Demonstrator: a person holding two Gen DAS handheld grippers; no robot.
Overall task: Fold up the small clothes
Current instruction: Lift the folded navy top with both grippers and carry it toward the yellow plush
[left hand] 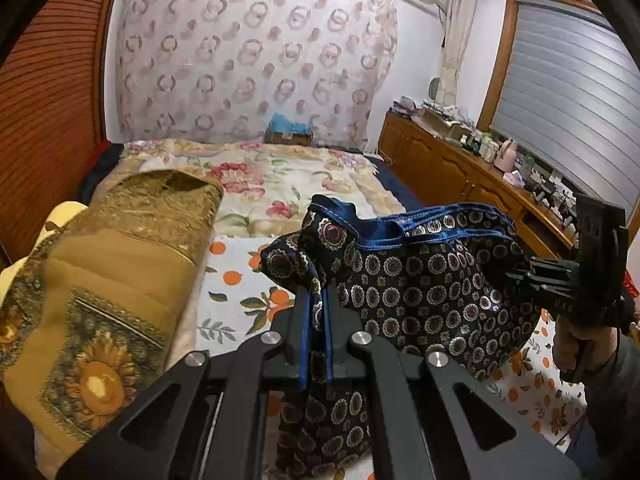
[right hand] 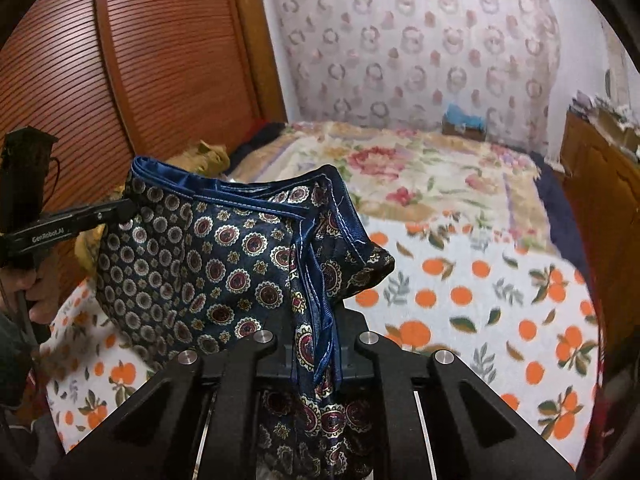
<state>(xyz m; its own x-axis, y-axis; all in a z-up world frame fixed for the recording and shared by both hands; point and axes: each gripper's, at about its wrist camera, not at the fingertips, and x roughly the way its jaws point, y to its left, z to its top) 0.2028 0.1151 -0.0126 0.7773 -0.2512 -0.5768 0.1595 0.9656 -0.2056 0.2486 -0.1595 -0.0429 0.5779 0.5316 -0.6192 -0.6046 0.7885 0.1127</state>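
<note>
A small dark navy garment (left hand: 420,280) with round medallion print and blue trim hangs in the air between my two grippers, above the bed. My left gripper (left hand: 316,300) is shut on one end of it; cloth drapes down between the jaws. My right gripper (right hand: 316,312) is shut on the other end of the garment (right hand: 208,256). The right gripper (left hand: 520,276) shows at the right of the left wrist view, the left gripper (right hand: 124,210) at the left of the right wrist view. The garment sags in the middle.
The bed has an orange-print sheet (right hand: 480,300) and a floral quilt (left hand: 280,176) further back. A folded gold sunflower blanket (left hand: 112,280) lies at the left. A wooden dresser (left hand: 460,172) with clutter stands on the right, a wooden wardrobe (right hand: 140,60) on the left.
</note>
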